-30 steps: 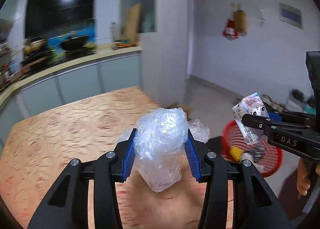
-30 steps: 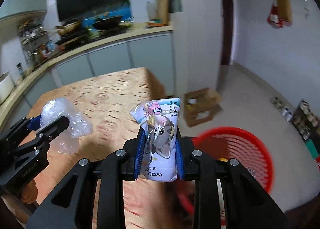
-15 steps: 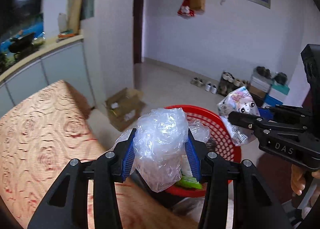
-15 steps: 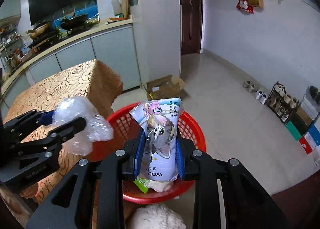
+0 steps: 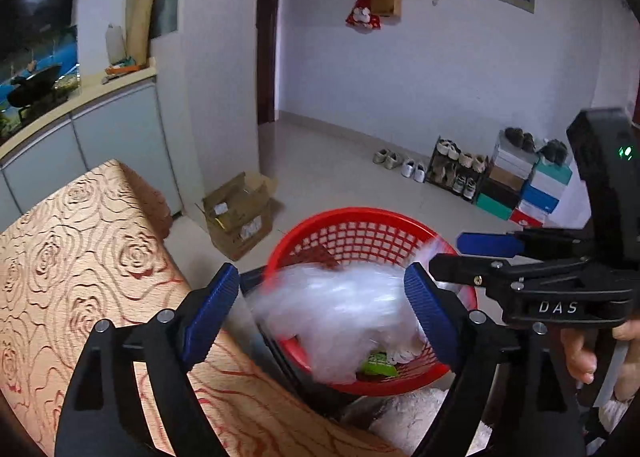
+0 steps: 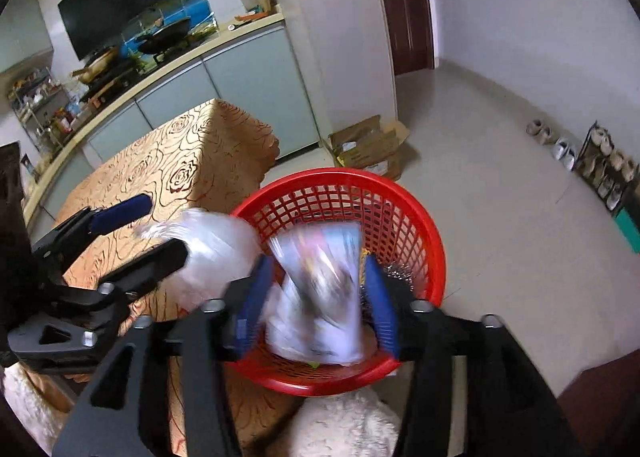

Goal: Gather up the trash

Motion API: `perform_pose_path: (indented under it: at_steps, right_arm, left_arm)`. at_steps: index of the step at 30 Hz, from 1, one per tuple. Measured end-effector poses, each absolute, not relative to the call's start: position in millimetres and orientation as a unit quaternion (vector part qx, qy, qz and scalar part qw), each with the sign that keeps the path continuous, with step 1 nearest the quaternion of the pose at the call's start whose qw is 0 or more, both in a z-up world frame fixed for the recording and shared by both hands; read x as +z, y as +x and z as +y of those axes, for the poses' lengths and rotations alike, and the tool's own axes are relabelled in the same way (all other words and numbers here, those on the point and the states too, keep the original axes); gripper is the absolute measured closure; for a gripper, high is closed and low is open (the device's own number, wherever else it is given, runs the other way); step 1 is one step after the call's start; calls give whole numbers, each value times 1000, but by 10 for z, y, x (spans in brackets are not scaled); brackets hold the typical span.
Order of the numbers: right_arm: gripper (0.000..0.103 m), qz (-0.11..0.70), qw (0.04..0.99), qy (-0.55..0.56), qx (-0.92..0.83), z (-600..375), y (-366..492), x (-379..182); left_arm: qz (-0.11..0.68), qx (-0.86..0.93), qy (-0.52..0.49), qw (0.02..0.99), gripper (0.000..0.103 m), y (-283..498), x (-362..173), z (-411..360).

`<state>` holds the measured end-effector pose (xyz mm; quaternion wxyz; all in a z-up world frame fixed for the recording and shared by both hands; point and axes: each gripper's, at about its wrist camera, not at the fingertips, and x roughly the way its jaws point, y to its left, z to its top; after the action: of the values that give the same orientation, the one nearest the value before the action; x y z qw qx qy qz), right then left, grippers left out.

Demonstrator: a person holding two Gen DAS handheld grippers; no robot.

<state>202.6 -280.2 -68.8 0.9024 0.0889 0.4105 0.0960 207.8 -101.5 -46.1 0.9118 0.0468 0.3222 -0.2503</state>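
A red mesh basket stands on the floor by the table corner. My left gripper hangs over it, its jaws opening wide. A crumpled clear plastic bag drops, blurred, between the blue pads without touching them. In the right wrist view my right gripper is over the basket too, its jaws opening. A printed snack packet falls loose and blurred between its pads. Each view shows the other gripper from the side: the right gripper and the left gripper beside the plastic bag.
A table with an orange rose-patterned cloth lies left of the basket. An open cardboard box sits on the floor behind it, a shoe rack along the far wall. Something white and fluffy is under the basket's near edge. A green scrap lies in the basket.
Both grippers swung from above the table to above the red basket. In the last half second both let go, and the plastic bag and the snack packet are dropping into the basket.
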Motion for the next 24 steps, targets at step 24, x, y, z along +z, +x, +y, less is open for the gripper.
perform_pose_path:
  at_steps: [24]
  right_arm:
    - [7,280,959,34,-10,-2355,727,44]
  left_arm:
    - [218,-57,67,972,10,664,270,-478]
